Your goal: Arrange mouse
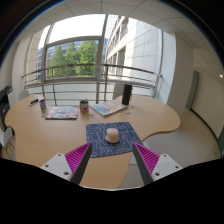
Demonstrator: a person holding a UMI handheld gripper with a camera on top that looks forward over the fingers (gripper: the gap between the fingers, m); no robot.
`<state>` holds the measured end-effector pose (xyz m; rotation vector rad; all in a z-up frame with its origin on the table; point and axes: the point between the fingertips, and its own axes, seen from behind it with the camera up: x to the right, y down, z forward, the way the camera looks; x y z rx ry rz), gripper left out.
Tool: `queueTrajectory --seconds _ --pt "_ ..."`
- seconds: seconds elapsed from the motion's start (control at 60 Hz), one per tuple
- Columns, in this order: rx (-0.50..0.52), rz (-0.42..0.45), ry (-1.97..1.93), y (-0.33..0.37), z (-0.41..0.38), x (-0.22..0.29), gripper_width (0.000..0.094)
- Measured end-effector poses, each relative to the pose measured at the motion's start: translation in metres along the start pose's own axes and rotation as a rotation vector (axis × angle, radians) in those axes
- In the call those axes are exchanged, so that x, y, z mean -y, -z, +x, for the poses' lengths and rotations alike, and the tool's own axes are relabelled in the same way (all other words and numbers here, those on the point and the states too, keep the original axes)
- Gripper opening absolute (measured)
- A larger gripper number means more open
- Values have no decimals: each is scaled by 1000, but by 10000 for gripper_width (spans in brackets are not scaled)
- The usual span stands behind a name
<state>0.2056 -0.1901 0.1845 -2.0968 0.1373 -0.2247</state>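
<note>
Tongs (109, 165) open, mouse (112, 135) beyond.

Curved wood table (150, 118) by big windows (75, 58) (daylit rm).

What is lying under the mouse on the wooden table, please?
The mouse sits on a dark blue patterned mouse mat, which lies on the wooden table. The mat's patch directly beneath the mouse is covered. The open gripper hovers short of it, touching nothing.

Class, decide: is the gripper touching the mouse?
Apart. The gripper view shows bare table between the open gripper and the mouse, which rests on its mat beyond the fingers.
</note>
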Motion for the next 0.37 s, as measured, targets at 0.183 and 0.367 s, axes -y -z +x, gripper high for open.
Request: queueTrajectory --seconds 0.183,0.367 --pt "-3 1 5 40 0 -14 850" --pt "-14 -1 17 54 6 -19 850"
